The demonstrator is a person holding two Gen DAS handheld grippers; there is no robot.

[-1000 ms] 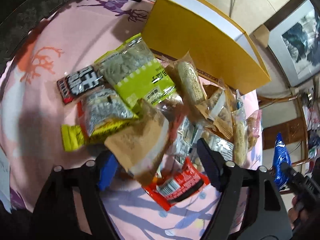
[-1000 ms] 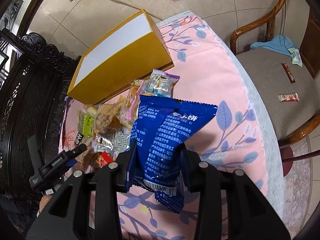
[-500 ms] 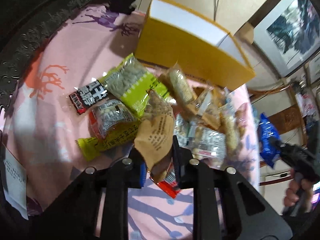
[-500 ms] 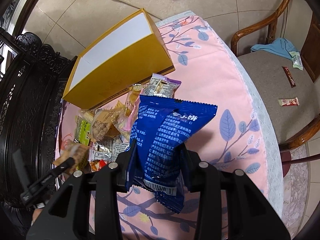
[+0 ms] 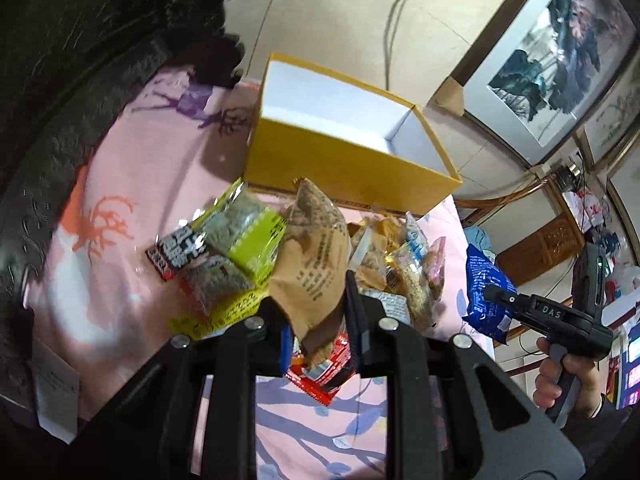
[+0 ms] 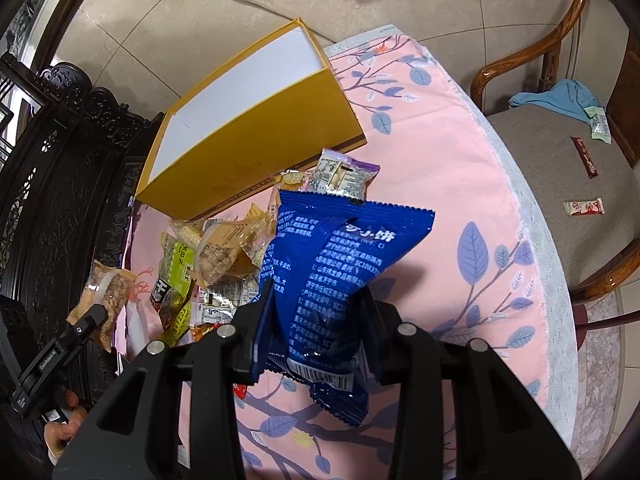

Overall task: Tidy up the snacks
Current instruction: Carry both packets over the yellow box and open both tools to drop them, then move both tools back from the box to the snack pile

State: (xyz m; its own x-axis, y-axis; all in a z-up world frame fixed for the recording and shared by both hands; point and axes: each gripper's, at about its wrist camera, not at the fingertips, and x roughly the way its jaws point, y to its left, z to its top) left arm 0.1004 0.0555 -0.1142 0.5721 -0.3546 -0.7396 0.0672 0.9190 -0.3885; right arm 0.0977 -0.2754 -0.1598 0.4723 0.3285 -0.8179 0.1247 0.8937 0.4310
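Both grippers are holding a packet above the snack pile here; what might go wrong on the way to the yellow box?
1. The left gripper pinches the brown packet near its lower end; most of it stands unsupported above, so it may flop or slip.
2. The blue packet in the right gripper is also held low and could swing.
3. The yellow box lies behind the snack pile; a low pass might drag packets.

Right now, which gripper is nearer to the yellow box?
Left, as far as the views show. The left gripper holds a brown packet just before the yellow box; the right gripper stays farther back.
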